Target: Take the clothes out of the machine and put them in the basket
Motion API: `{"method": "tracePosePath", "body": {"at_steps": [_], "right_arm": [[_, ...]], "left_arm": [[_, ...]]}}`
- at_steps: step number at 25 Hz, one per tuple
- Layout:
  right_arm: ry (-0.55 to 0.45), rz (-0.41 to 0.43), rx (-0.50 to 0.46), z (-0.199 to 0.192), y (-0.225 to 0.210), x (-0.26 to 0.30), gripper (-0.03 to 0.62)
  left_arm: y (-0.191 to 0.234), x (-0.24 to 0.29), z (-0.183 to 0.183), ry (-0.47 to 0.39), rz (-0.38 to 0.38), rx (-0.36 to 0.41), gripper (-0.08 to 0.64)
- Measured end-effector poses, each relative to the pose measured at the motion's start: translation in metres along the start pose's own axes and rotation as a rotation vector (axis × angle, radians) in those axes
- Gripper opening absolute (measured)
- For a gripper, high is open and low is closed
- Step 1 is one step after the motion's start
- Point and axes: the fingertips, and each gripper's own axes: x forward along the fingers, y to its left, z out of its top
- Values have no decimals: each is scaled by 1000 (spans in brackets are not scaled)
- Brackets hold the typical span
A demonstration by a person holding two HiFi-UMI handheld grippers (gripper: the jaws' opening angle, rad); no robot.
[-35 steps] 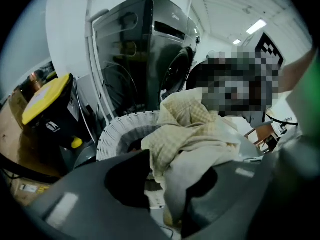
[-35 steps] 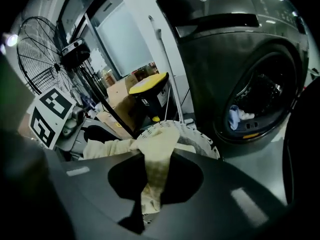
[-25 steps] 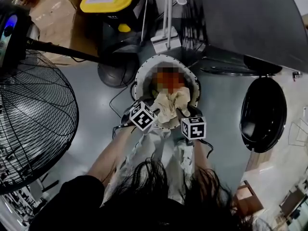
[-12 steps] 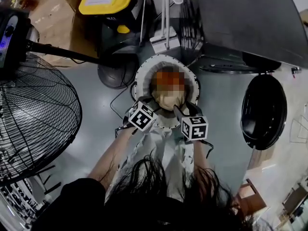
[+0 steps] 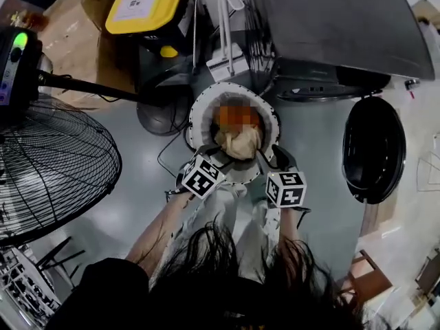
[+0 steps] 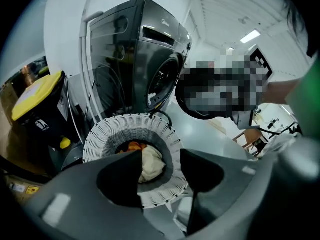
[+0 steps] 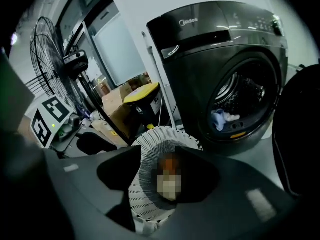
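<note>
A white woven basket (image 5: 198,115) stands on the floor in front of the dark washing machine (image 5: 344,26). Inside it lie a cream cloth (image 5: 239,141) and an orange cloth (image 5: 237,117). My left gripper (image 5: 204,153) hangs open over the basket's near left rim, and my right gripper (image 5: 275,160) stands open at the near right rim; both are empty. Between the left gripper (image 6: 160,156) jaws I see the cream cloth (image 6: 150,165) in the basket (image 6: 100,136). The right gripper view shows its gripper (image 7: 160,159), the basket (image 7: 145,189), and light clothes (image 7: 225,118) left in the drum.
The machine's round door (image 5: 375,150) hangs open at the right. A large floor fan (image 5: 48,170) stands at the left, its base (image 5: 161,108) and cable near the basket. A yellow-lidded bin (image 5: 144,2) and a cardboard box sit behind. The person's legs are below the grippers.
The cream cloth, earlier draped over the basket's near rim between the grippers, now lies inside the basket. Both grippers have drawn back a little and moved apart.
</note>
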Motion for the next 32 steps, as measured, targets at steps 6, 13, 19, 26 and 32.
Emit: {"method": "tracePosePath", "body": {"at_steps": [6, 13, 19, 26, 32], "right_arm": [[-46, -57, 41, -7, -18, -26, 222], [-99, -86, 62, -6, -41, -61, 212], [-154, -98, 107, -8, -85, -95, 204], [-159, -68, 77, -2, -145, -125, 196], [-184, -5, 67, 14, -191, -152, 193]], "left_arm": [[-23, -14, 13, -27, -36, 76, 236], [-42, -13, 33, -53, -39, 151, 236], [-70, 8, 71, -82, -23, 165, 236], [-120, 35, 126, -100, 25, 106, 236], [-156, 72, 183, -148, 87, 2, 236]]}}
